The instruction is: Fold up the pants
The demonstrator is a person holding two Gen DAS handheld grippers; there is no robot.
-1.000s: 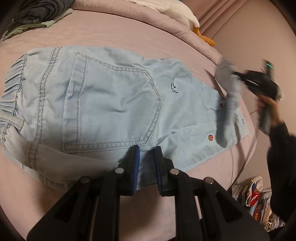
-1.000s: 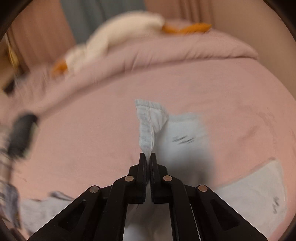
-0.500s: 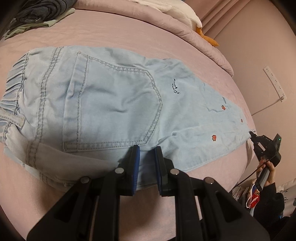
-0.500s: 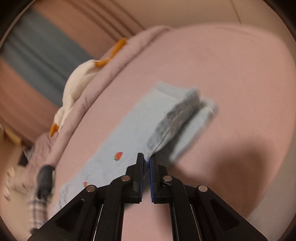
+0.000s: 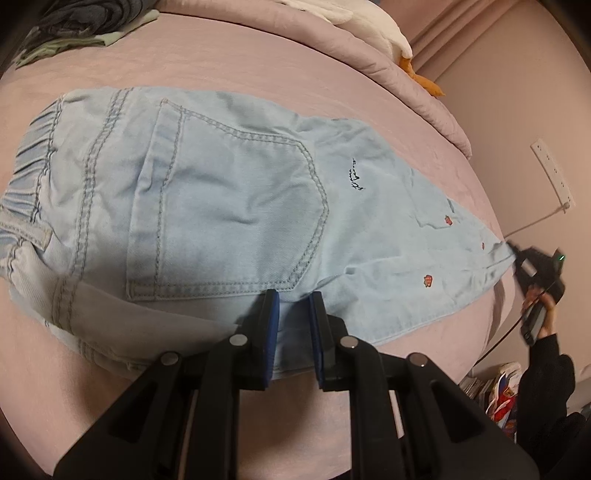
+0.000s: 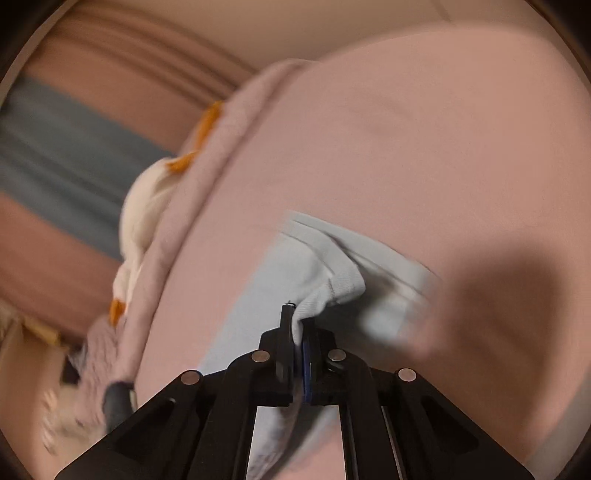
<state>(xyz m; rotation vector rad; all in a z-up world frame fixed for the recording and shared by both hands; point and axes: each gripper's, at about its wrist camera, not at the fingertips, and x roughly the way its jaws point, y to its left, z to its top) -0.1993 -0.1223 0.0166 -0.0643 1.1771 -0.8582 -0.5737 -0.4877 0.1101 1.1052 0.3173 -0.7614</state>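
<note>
We see pants (image 5: 229, 221) flat on pink bed (image 5: 258, 66), left claw (image 5: 291, 299) clamped on their 6 o'clock edge, right claw (image 6: 297, 325) pinching the hem at 3 o'clock, plush (image 5: 388, 33) at 1 o'clock.

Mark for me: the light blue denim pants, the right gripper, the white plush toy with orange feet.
light blue denim pants (image 5: 236, 206): left wrist view, back pocket.
right gripper (image 6: 297, 328): right wrist view, between fingertips, pinching the hem.
white plush toy (image 5: 376, 26): left wrist view, body.
</note>
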